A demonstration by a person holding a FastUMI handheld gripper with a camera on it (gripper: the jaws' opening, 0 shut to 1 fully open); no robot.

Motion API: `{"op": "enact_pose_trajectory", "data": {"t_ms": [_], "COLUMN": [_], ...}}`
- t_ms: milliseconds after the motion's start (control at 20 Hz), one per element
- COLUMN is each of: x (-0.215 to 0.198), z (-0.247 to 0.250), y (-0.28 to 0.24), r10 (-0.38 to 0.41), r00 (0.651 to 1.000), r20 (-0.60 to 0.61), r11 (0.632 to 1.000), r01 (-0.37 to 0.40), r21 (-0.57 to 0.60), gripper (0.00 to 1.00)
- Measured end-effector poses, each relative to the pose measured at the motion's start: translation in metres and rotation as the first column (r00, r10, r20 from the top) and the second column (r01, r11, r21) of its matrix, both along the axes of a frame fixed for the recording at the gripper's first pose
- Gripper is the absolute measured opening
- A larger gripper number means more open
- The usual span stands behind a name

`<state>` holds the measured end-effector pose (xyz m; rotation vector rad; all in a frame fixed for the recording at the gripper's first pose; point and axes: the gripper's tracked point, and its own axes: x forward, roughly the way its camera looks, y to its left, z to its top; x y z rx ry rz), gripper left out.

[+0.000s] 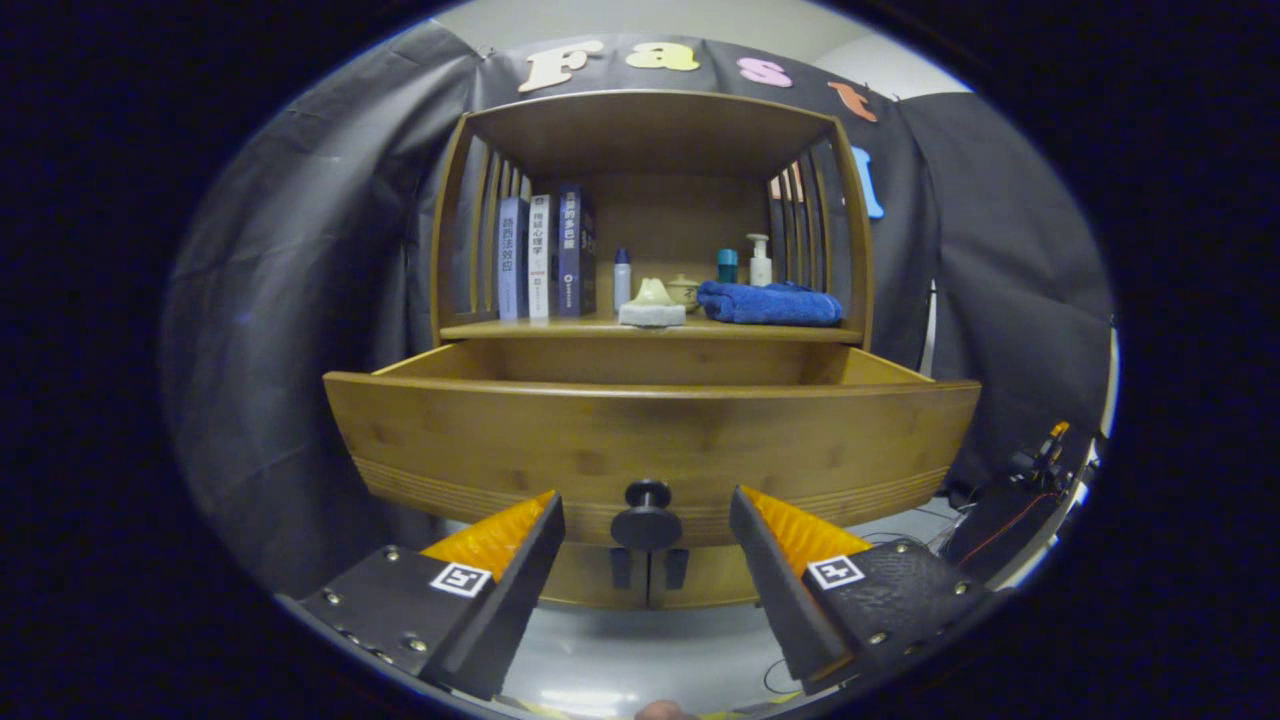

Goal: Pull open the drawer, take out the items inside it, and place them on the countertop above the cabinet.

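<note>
Drawer (650, 440) stood pulled out below the countertop (560, 327), gripper (647, 520) spread open with knob (647, 515) between its fingers, untouched; stiff wood, likely heavy, knob the only hold.

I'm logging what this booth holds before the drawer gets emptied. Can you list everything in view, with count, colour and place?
cabinet: one, brown wood, slatted sides, against the booth wall.
drawer: one, brown wood, pulled open below the countertop; its inside is hidden.
knob: one, black, on the drawer front, between the fingers.
books: three, bluish, white and dark blue, upright at the countertop's left.
small bottle: one, white with blue cap, beside the books.
sponge: one, pale, at the countertop's front edge, a pale lump on it.
lidded jar: one, cream, behind the sponge.
towel: one, blue, folded, at the right.
teal cup: one, behind the towel.
pump bottle: one, white, behind the towel.
gripper: one, fingers open, apart on either side of the knob.
</note>
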<state>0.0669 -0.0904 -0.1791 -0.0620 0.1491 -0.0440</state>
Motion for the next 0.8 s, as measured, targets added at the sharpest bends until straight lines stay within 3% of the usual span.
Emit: {"op": "enact_pose_trajectory", "data": {"t_ms": [300, 800], "x": [0.026, 0.049], "z": [-0.003, -0.009], "y": [-0.006, 0.007], "r10": [-0.033, 0.006], "r00": [0.999, 0.997], "r20": [0.018, 0.082], "r11": [0.999, 1.000], "r01": [0.034, -0.008], "r21": [-0.013, 0.030], "gripper": [0.99, 0.99]}}
